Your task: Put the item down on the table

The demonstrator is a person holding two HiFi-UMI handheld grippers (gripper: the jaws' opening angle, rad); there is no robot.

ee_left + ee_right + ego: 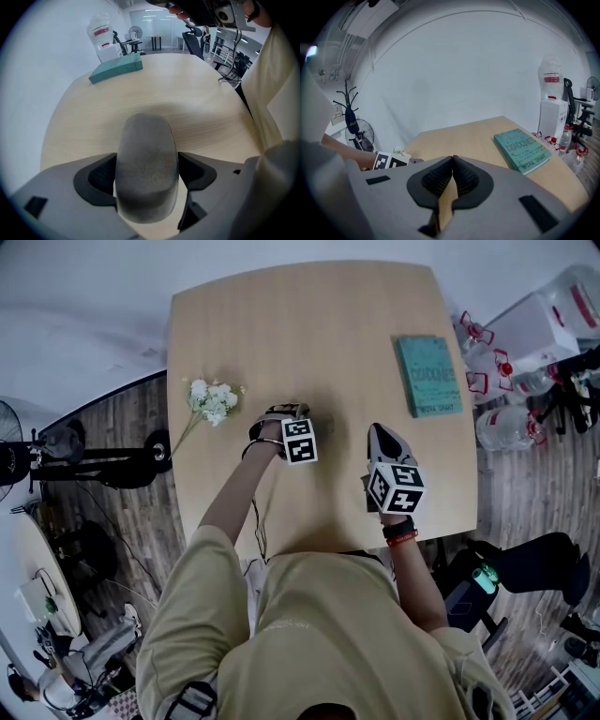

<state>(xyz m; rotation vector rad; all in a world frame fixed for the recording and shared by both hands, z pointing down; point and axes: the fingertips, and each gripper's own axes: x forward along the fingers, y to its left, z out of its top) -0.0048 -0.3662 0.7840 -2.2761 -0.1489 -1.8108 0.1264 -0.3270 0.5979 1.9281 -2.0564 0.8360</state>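
The left claw (pixel 147 163) is squeezing a smooth grey lump (pixel 146 140) between its jaws, over the table (pixel 201 93). The right claw (pixel 452 161) is pinched shut with nothing in it. If the lump is let go too high, it might roll away. Its long side points straight out ahead of the left claw.

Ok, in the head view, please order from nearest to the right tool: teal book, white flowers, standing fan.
1. Teal book, ahead on its right.
2. White flowers, left side of the table.
3. Standing fan, off the table, far left.
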